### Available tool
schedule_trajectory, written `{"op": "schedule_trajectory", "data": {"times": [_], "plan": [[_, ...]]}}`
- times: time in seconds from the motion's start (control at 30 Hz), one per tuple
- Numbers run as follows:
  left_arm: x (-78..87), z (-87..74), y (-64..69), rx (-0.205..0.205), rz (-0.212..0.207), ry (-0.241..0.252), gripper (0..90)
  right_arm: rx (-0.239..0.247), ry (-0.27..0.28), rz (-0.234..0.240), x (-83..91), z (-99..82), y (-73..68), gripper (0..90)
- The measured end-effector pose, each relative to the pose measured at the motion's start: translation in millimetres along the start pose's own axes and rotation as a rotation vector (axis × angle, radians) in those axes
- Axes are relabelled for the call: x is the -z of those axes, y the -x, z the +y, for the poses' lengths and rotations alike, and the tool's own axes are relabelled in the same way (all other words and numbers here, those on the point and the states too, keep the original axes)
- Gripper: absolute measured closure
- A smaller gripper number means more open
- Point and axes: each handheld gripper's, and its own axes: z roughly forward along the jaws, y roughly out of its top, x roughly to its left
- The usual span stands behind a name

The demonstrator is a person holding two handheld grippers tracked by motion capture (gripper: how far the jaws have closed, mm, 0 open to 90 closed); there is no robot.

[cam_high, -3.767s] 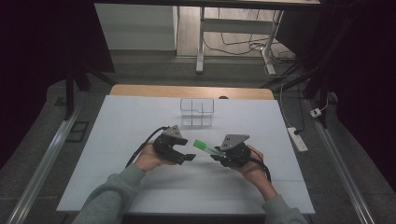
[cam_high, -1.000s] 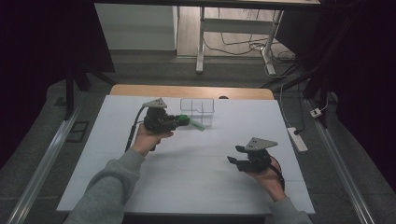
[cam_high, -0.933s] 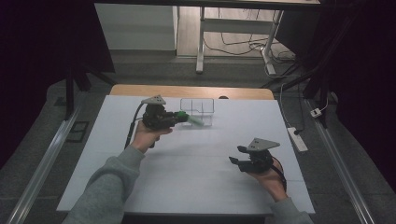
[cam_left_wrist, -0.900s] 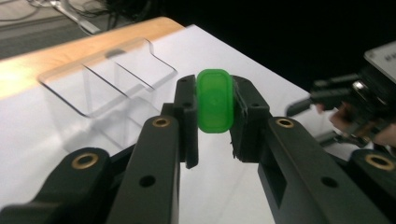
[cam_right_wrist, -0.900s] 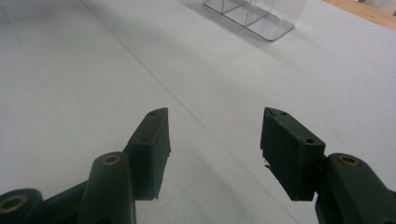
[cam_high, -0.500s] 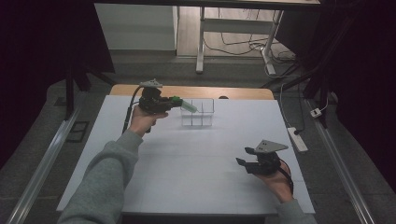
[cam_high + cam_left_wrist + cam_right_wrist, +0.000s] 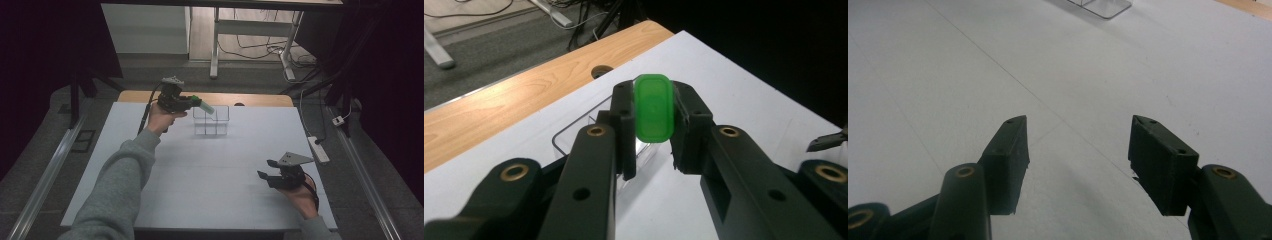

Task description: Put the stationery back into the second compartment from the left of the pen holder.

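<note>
My left gripper is shut on a green capped tube and holds it in the air over the near left corner of a clear divided box at the far middle of the white table. In the left gripper view the tube's green end sits pinched between the jaws, with the clear box below. My right gripper rests low near the table's front right, open, with nothing between its fingers. In the right gripper view the open gripper stands over bare white table, and the box is far ahead.
A wooden strip with a round hole runs along the table's far edge behind the box. A power strip lies on the floor off the right edge. Wide white tabletop stretches between the two hands.
My left gripper has carried the green tube up and away from the table's middle to the clear box. My right gripper has drifted a little to the right, away from it.
</note>
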Motion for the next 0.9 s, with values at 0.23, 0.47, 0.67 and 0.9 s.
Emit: {"op": "schedule_trajectory", "data": {"times": [0.23,0.47,0.67,0.9], "plan": [[-9.8,-0.2,1.5,-0.017,-0.004,-0.029,73.4,0.000,-0.011,-0.002,-1.0,-0.3,-0.3,40.8],[-9.0,-3.0,8.7,-0.074,0.025,-0.038,43.9,0.003,-0.015,-0.004,-1.5,-1.1,-0.1,40.6],[8.9,-23.7,13.0,-0.088,0.001,-0.021,43.2,0.000,-0.017,-0.012,0.2,-2.3,1.1,40.5],[35.8,-69.0,19.5,-0.103,0.008,-0.045,42.4,-0.010,-0.017,-0.018,2.7,-6.7,4.6,40.1]]}}
